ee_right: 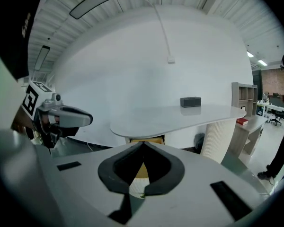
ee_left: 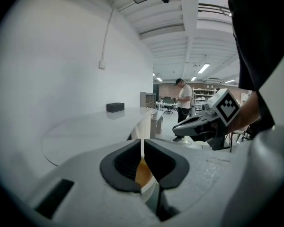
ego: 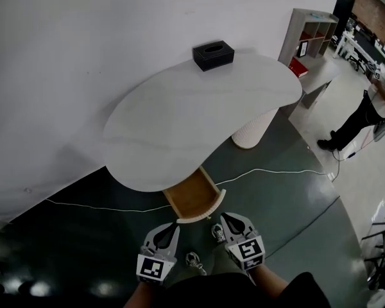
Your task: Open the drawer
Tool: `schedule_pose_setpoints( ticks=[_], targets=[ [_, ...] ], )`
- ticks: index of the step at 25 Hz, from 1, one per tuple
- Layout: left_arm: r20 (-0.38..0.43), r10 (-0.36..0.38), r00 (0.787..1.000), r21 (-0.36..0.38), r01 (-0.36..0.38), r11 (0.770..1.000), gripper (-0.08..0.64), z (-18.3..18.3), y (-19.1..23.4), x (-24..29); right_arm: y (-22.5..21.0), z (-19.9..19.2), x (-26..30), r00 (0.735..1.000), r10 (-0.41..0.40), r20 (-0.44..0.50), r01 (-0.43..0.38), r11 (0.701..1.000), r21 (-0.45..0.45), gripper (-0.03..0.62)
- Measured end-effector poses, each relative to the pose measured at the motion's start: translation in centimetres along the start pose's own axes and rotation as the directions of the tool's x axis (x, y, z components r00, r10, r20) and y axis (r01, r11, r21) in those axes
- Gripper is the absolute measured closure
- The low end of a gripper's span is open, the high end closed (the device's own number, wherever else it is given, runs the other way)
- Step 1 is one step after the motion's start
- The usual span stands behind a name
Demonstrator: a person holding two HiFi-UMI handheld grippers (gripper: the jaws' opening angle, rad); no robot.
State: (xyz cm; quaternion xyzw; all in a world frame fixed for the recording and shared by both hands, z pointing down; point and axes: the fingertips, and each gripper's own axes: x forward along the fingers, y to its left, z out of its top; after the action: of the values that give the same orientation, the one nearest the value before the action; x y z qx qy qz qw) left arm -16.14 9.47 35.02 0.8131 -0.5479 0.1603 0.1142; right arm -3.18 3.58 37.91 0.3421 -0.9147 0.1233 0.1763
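The left gripper (ee_left: 142, 144) has its jaws drawn in until only a thin slit shows at the tips, and nothing is gripped between them. The right gripper (ee_right: 143, 144) has its jaws fully together, and it too holds nothing. In the head view the two grippers are side by side at the bottom of the frame, a little apart, both aimed forward and slightly down towards the drawer (ego: 194, 196). Neither touches it.

The drawer is just beyond the fingertips and stands open. It has been pulled out from under the near edge of the table (ego: 199, 108), and its bare wooden inside faces up. Its long axis runs from the table edge out towards the person, slanting a little to the right in the head view. Its curved white front panel (ego: 203, 215) is the end nearest the grippers.

The table top is white and rounded, set against a white wall, and rests on a ribbed white pedestal (ego: 253, 128). A black box (ego: 213, 55) sits at the far edge of the top, well apart from the drawer. A white cable (ego: 269, 172) trails across the dark floor below. To the right is a shelf unit (ego: 311, 34), and a person (ego: 366, 111) stands near it.
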Motion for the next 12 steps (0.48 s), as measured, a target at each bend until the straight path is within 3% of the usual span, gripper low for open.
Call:
schedule_pose_setpoints(
  ticks=[4, 12],
  targets=[
    [0.034, 0.033, 0.999, -0.007, -0.033, 0.999, 0.534, 2.1, 0.8, -1.4, 0.7, 3.7, -0.8, 1.0, 0.007, 0.03, -0.007, 1.0, 0.005, 0.588],
    [0.045, 0.062, 0.997, -0.031, -0.06, 0.998, 0.54, 3.9, 0.8, -3.8, 1.7, 6.8, -2.0, 0.998, 0.04, 0.047, -0.039, 0.999, -0.012, 0.588]
  ],
)
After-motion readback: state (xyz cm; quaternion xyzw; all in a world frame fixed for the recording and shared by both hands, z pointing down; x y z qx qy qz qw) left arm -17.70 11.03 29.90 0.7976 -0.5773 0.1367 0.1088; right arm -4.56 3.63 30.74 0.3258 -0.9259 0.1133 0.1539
